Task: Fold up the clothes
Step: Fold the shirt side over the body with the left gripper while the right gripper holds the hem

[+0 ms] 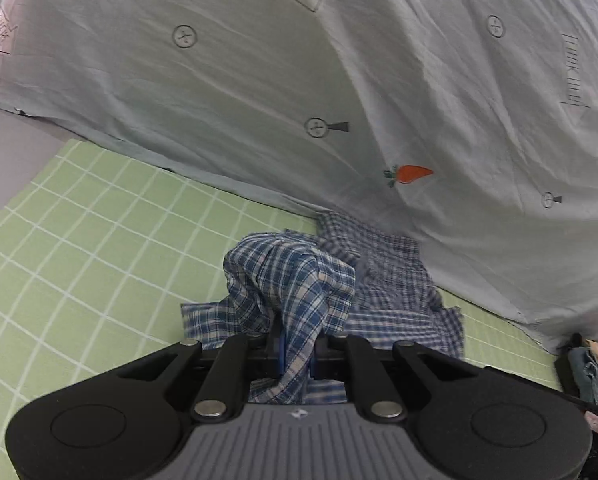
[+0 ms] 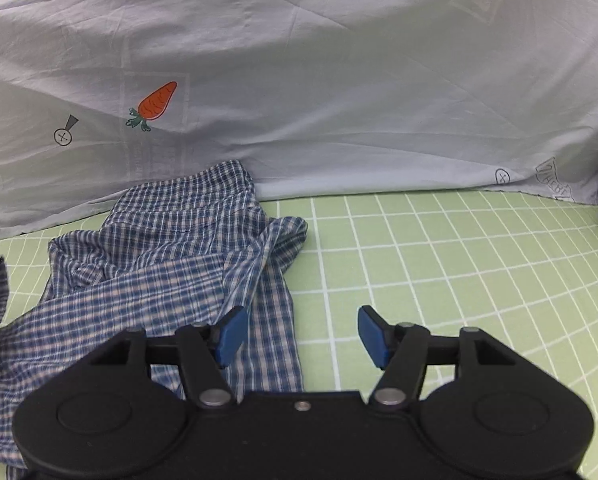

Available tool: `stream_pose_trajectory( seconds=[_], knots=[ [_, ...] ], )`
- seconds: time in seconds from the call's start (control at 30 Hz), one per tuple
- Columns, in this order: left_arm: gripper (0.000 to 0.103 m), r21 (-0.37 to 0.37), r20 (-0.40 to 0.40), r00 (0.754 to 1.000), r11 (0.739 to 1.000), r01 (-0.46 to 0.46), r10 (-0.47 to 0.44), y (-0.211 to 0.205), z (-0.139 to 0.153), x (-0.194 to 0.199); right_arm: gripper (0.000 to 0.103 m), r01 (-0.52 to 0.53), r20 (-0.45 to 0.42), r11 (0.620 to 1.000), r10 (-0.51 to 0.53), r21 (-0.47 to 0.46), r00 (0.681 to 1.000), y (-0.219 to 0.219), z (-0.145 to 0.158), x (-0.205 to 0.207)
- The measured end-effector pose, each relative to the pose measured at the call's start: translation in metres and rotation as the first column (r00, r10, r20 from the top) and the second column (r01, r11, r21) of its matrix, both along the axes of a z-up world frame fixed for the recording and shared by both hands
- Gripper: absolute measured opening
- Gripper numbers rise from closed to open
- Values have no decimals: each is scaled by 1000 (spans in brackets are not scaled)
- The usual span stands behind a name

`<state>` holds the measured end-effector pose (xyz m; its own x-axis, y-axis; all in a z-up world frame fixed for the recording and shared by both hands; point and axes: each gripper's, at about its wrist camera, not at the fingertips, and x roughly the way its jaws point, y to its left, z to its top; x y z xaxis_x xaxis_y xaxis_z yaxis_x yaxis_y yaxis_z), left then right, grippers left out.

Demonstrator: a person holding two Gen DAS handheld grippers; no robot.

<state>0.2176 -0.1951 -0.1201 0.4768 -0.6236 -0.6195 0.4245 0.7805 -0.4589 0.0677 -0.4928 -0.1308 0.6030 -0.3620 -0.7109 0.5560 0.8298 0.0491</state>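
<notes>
Two jaws differ: our left gripper [image 1: 297,354] pinches a bunch of the plaid shirt [image 1: 295,280], our right gripper [image 2: 299,334] stands wide and empty. We lift slowly, keeping the shirt over the green checked sheet [image 2: 439,264].

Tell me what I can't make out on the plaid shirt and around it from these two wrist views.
- Left wrist: the left gripper is shut on the plaid shirt; its bunched cloth hides the pads and the shirt behind.
- Right wrist: the open right gripper and its body cover the shirt's near edge.
- Both: the pale printed sheet hides whatever lies behind it.
- Left wrist: items at the right edge are cut off.
</notes>
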Motion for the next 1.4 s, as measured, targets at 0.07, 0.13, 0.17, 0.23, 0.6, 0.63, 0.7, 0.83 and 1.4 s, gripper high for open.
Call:
stream_pose_trajectory(
  seconds=[0.07,0.13,0.17,0.23,0.6,0.63,0.7,0.83,1.4],
  knots=[
    [16,-8,-41,992,993,120,-120,-23,-7,-15,62,8,-4,999,-8,31,1000,5,-1,-17],
    [21,38,-90,981,984,173,-169,-42,-24,-28,62,19,-11,998,-18,55,1000,9,-4,-32],
    [24,64,-125,974,978,200,-191,-51,-35,-35,61,16,-6,997,-16,75,1000,11,-5,-34],
    [37,91,-184,969,979,184,-165,-53,-51,-41,56,10,6,993,-10,117,1000,14,-7,-39],
    [51,92,-247,963,987,131,-105,-45,-66,-44,38,-312,183,902,267,298,946,64,-4,-1],
    [51,93,-249,963,987,128,-101,-45,-67,-43,38,-325,181,890,279,320,943,67,-8,5],
    [51,97,-248,964,988,124,-97,-43,-68,-45,40,-349,178,864,304,362,936,74,-14,15],
    [51,100,-244,965,987,123,-95,-42,-70,-47,37,-365,183,829,316,423,931,82,-24,22],
    [55,124,-214,972,984,127,-98,-33,-55,-73,5,-268,187,878,208,396,960,92,-12,-24]
  ],
)
